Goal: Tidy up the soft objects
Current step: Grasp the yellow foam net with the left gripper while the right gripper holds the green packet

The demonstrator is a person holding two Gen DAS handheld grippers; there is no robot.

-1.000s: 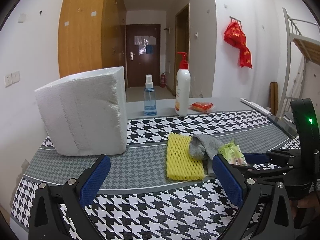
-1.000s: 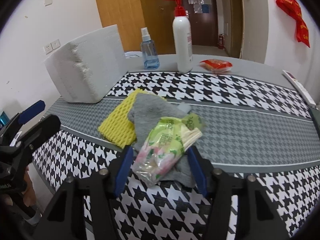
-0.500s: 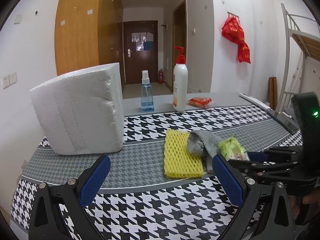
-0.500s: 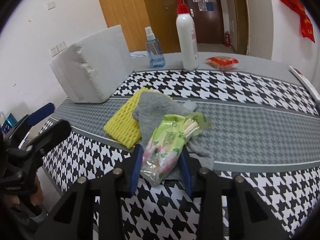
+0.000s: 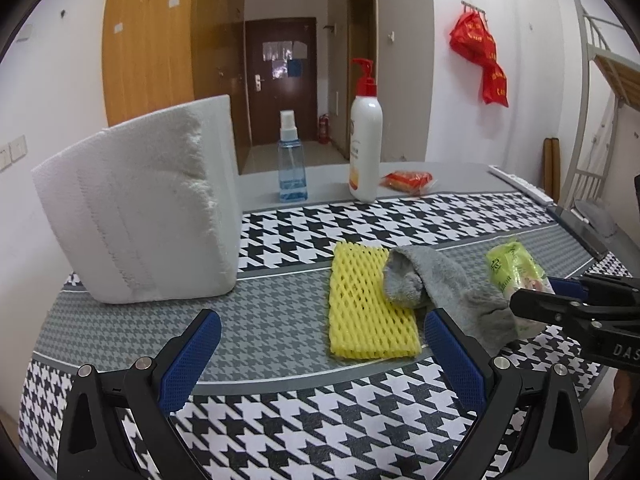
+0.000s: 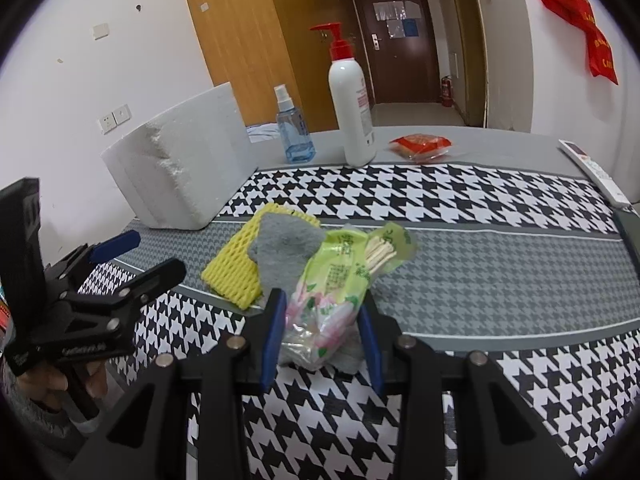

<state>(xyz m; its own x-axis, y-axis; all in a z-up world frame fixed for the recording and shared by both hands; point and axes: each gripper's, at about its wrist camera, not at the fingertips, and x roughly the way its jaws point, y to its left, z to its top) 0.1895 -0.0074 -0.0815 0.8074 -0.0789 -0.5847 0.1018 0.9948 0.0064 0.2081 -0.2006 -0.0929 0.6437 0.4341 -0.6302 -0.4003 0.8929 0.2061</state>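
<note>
Packet [image 6: 332, 292] printing — right view only

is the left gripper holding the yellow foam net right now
No: the left gripper stands wide open with nothing between its pads, and the yellow foam net lies flat on the table ahead of it.

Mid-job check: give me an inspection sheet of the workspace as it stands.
Surface: houndstooth cloth over the table.
Job's things: green packet lying on grey sock, which overlaps yellow foam net.
Clutter: white foam block, spray bottle, pump bottle, red packet, remote.
Grippers: right gripper jaws shut on the green packet; left gripper open, empty.
Cables: nothing seen.
Surroundings: hallway, dark door, red bag on wall.
</note>
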